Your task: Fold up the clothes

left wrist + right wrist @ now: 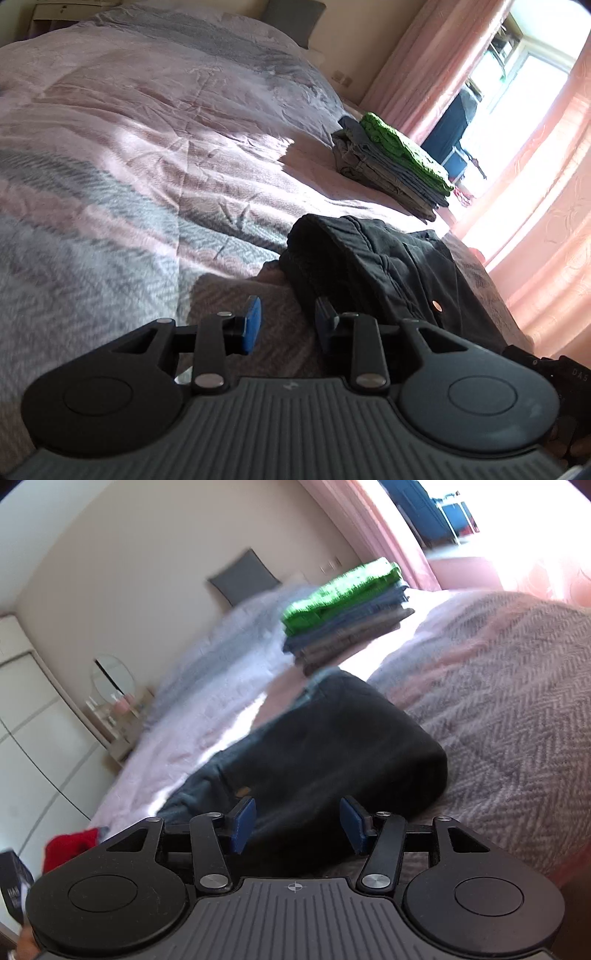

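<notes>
A dark folded garment (369,258) lies on the bed, with a metal button showing near its near edge. My left gripper (287,317) stands open just left of it; only bedspread shows between the blue pads, and the right pad sits against the garment's edge. In the right wrist view the same dark garment (332,746) lies straight ahead. My right gripper (298,814) is open at its near end, the cloth showing in the gap between the pads without being pinched. Behind it stands a neat stack of folded clothes (391,166) (347,620) with a green piece on top.
A pink-grey bedspread (147,147) (498,701) covers the bed. Pink curtains (546,229) and a bright window are to the right. A red cloth (70,843) lies at the bed's near left. A dressing table with a round mirror (112,675) stands by the wall.
</notes>
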`<move>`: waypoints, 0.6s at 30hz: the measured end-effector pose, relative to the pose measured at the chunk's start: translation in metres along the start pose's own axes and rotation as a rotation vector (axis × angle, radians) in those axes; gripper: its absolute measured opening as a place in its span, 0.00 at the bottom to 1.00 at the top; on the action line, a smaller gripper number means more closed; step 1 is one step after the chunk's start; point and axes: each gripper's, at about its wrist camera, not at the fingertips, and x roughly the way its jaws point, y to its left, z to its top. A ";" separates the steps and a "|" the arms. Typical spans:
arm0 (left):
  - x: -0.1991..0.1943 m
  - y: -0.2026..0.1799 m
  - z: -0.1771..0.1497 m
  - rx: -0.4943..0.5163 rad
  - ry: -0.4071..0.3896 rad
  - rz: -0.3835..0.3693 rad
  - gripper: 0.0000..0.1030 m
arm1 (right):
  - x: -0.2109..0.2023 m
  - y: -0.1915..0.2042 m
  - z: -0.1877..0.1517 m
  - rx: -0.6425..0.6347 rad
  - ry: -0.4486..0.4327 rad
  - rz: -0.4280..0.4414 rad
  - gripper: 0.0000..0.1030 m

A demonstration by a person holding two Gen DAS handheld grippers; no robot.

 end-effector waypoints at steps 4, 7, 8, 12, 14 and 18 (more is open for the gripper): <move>0.024 -0.019 0.060 0.069 0.131 -0.031 0.25 | 0.009 0.002 0.020 0.085 0.094 -0.067 0.52; 0.041 -0.042 0.100 0.071 0.240 -0.063 0.25 | 0.008 -0.002 0.036 0.249 0.161 -0.138 0.53; 0.047 -0.052 0.110 0.081 0.274 -0.069 0.25 | 0.006 -0.004 0.040 0.310 0.181 -0.162 0.53; 0.073 -0.089 0.138 0.162 0.397 -0.102 0.28 | -0.008 -0.015 0.048 0.544 0.194 -0.218 0.53; 0.090 -0.101 0.147 0.197 0.451 -0.121 0.34 | -0.016 -0.017 0.048 0.628 0.177 -0.249 0.53; 0.136 -0.107 0.156 0.262 0.566 -0.205 0.40 | -0.025 -0.011 0.040 0.719 0.114 -0.273 0.53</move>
